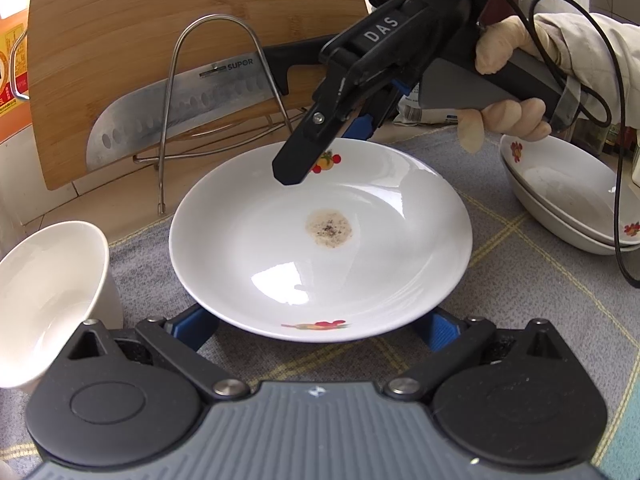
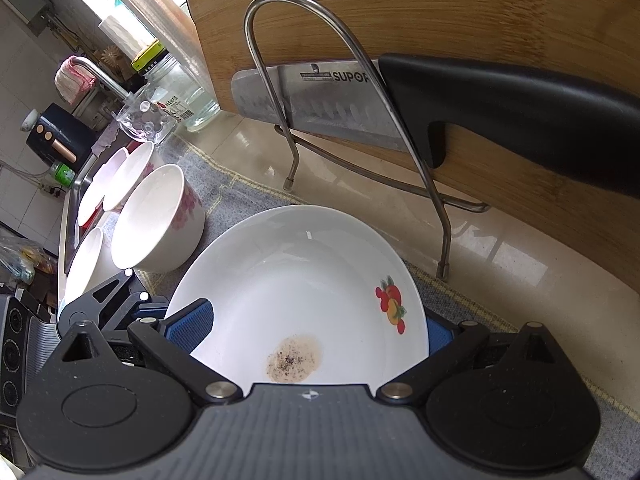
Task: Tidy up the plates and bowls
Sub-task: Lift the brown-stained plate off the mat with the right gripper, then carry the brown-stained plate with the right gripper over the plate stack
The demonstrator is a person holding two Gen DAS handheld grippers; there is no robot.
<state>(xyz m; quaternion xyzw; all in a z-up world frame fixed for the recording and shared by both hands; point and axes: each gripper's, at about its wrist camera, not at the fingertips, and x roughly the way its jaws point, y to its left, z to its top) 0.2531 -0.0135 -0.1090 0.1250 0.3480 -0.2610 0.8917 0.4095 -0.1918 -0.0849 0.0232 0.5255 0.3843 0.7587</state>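
A white plate (image 1: pixel 320 248) with fruit prints and a brown stain in its middle lies on the grey cloth (image 1: pixel 520 300). My left gripper (image 1: pixel 318 332) is open at the plate's near rim, and the rim hides both blue fingertips. My right gripper (image 1: pixel 324 148) reaches in from the upper right. It straddles the far rim, one finger above the plate and one below. In the right wrist view the plate (image 2: pixel 304 280) slants between the widely spread fingers of the right gripper (image 2: pixel 312 332), which is open. A white bowl (image 1: pixel 48 300) stands at the left.
Two stacked deep dishes (image 1: pixel 560 204) sit at the right. Behind the plate a wire rack (image 1: pixel 224 80) holds a knife (image 1: pixel 180 112) against a wooden cutting board (image 1: pixel 140 20). Several white bowls (image 2: pixel 156 220) stand beside a glass jar (image 2: pixel 180 96). A gloved hand (image 1: pixel 504 116) holds the right gripper.
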